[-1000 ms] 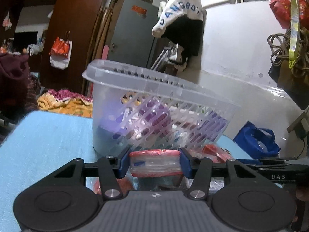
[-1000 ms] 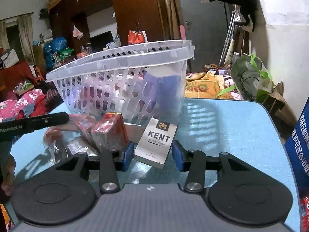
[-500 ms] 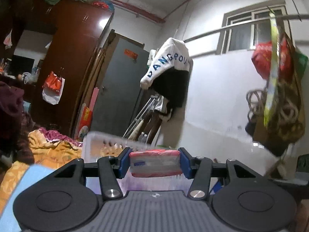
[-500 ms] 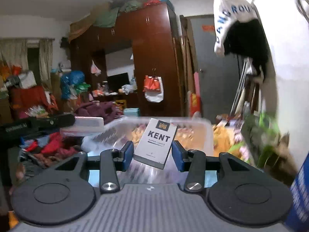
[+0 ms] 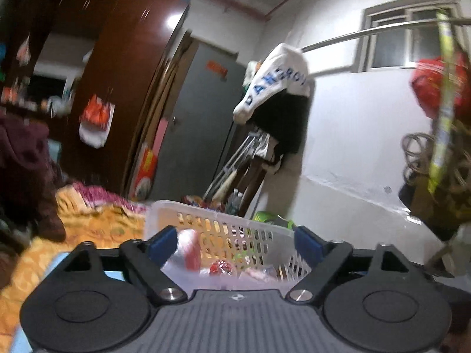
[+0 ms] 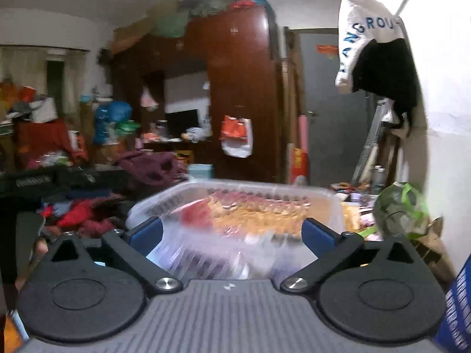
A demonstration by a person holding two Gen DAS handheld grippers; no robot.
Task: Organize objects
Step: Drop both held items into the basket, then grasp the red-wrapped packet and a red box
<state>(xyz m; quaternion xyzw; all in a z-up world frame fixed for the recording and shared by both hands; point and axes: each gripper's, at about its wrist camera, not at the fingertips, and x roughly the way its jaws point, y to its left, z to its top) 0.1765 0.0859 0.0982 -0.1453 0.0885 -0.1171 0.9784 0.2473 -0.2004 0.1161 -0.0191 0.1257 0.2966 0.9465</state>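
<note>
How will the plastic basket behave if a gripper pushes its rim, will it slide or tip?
The basket probably slides rather than tips: it looks wide and low, with packets already lying inside. Its thin slotted walls suggest little weight for its size, so a light push may move it. The rim will likely flex somewhat under pressure.

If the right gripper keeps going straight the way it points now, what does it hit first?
Probably the clear plastic basket: its rim and wall lie directly ahead of the open right gripper. Blur makes depth uncertain.
</note>
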